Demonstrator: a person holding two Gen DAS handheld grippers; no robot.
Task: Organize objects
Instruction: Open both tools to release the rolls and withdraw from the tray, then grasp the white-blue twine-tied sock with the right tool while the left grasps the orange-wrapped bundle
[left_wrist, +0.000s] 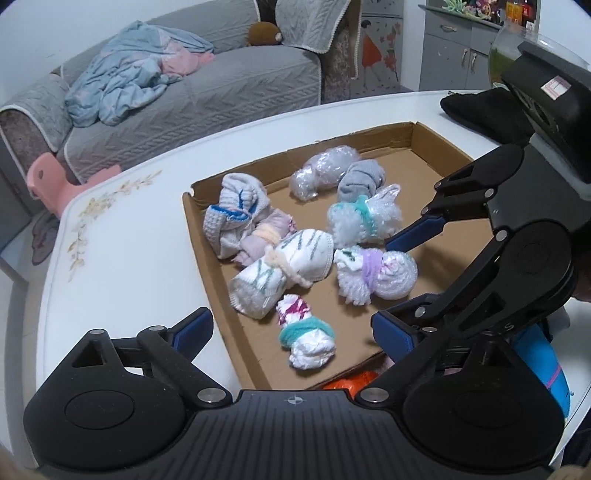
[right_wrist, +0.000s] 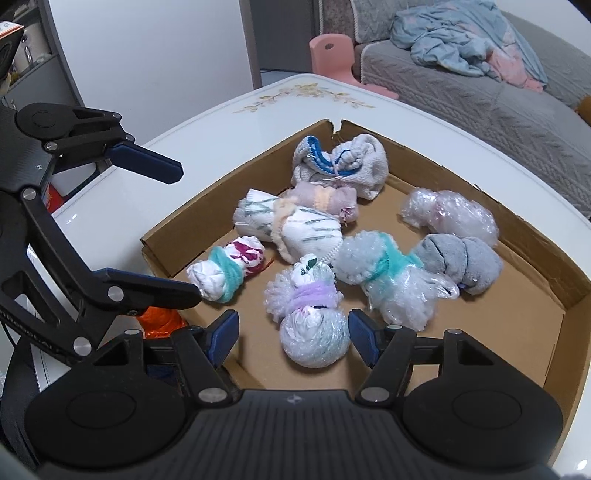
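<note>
Eight or so tied bundles lie in the shallow cardboard tray (right_wrist: 535, 236) on the white table (left_wrist: 129, 258). Right gripper (right_wrist: 293, 334) spread wide, fingers flanking the purple-banded bubble-wrap bundle (right_wrist: 308, 306), not touching. Left gripper (left_wrist: 291, 334) also spread, empty, hovering over the near tray edge by the teal-banded sock bundle (left_wrist: 306, 338). Bundles look light, soft, squashy; film probably slippery, so grip at the yarn waist. Tray walls low; bare cardboard on the right side gives room. Orange item (left_wrist: 351, 384) outside the tray, possibly a bag.
</note>
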